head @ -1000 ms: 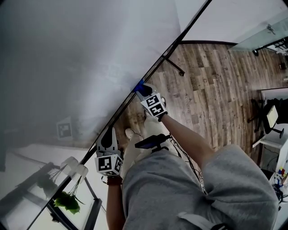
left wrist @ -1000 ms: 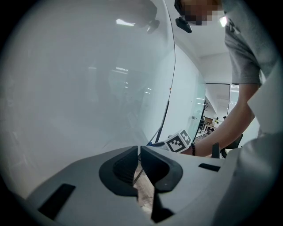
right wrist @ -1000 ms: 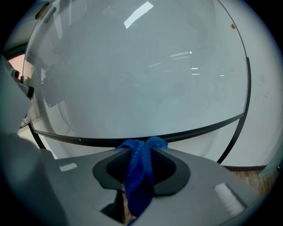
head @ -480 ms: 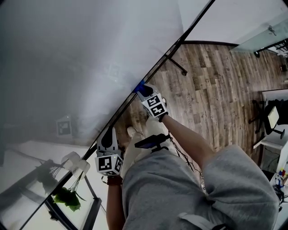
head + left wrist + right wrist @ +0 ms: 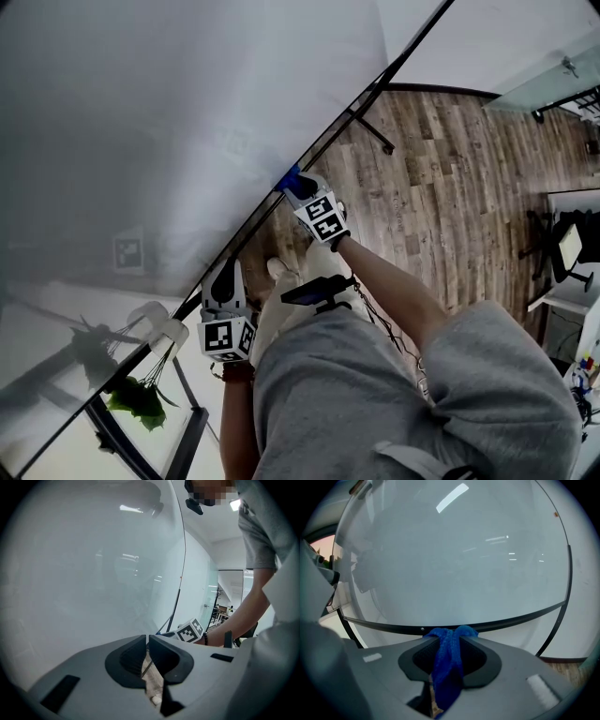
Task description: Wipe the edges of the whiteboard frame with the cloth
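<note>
Cloth (image 5: 449,654) in my right gripper (image 5: 449,638): saturated blue, knobbly weave. Right gripper and left gripper (image 5: 146,654): pale grey shell, black ribbed pads, black-on-white square marker patterns. Whiteboard (image 5: 187,112): glossy white-grey with faint pale reflections. Square tag (image 5: 128,251): black and white. Frame (image 5: 495,623): thin, black. Floor (image 5: 441,187): brown wood planks, light and dark streaks mixed. My shirt (image 5: 394,394): plain grey. Plant (image 5: 136,401): bright green leaves.
</note>
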The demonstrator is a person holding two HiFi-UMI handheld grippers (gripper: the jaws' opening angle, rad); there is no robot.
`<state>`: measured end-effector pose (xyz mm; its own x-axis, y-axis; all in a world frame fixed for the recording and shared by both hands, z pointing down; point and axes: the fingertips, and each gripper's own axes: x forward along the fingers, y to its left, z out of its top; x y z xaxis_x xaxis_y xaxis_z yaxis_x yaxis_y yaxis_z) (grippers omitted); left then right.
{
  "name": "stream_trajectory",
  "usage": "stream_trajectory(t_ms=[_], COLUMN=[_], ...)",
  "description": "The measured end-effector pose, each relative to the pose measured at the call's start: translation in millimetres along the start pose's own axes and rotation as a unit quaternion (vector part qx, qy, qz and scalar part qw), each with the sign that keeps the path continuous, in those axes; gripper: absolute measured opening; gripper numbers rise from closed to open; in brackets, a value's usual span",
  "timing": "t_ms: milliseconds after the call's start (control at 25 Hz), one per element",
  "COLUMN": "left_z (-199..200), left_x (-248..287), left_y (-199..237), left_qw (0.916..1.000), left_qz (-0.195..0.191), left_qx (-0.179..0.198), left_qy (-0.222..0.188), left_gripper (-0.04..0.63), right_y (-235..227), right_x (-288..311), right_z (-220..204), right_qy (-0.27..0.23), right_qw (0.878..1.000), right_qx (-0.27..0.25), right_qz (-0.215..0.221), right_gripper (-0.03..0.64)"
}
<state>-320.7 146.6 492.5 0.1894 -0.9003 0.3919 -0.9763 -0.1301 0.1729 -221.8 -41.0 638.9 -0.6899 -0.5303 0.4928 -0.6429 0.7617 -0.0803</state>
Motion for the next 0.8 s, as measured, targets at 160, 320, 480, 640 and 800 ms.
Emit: stream_trajectory(t_ms=[160,320,480,640,800], left_z=[2,-1,-8,-10,-14], left_x=[-5,-13,-22,-30,-36], left_y=[1,-1,1,1,1], left_qw=[1.0,1.0,1.0,0.9999,0.9999], left_qz=[0.001,-0.001,-0.002,0.0,0.0], left_qx=[-0.001,-0.002,-0.004,-0.007,-0.007], left_qy=[-0.003,-0.005,-0.008,-0.01,-0.011], left_gripper=[0.026,0.026,0.026,0.026,0.026], right_y=[11,26,40,48,53], right_x=[0,-3,-1,-2,-2], right_z=[5,4,1,0,-1], right_qy=[-0.003,0.0,-0.002,-0.001,-0.003], right_qw=[1.0,1.0,1.0,1.0,1.0], right_qx=[-0.006,-0.004,-0.007,-0.009,0.004], right_qz=[0.009,0.016,0.019,0.024,0.021], right_gripper=[0.132,0.132,0.132,0.132,0.132])
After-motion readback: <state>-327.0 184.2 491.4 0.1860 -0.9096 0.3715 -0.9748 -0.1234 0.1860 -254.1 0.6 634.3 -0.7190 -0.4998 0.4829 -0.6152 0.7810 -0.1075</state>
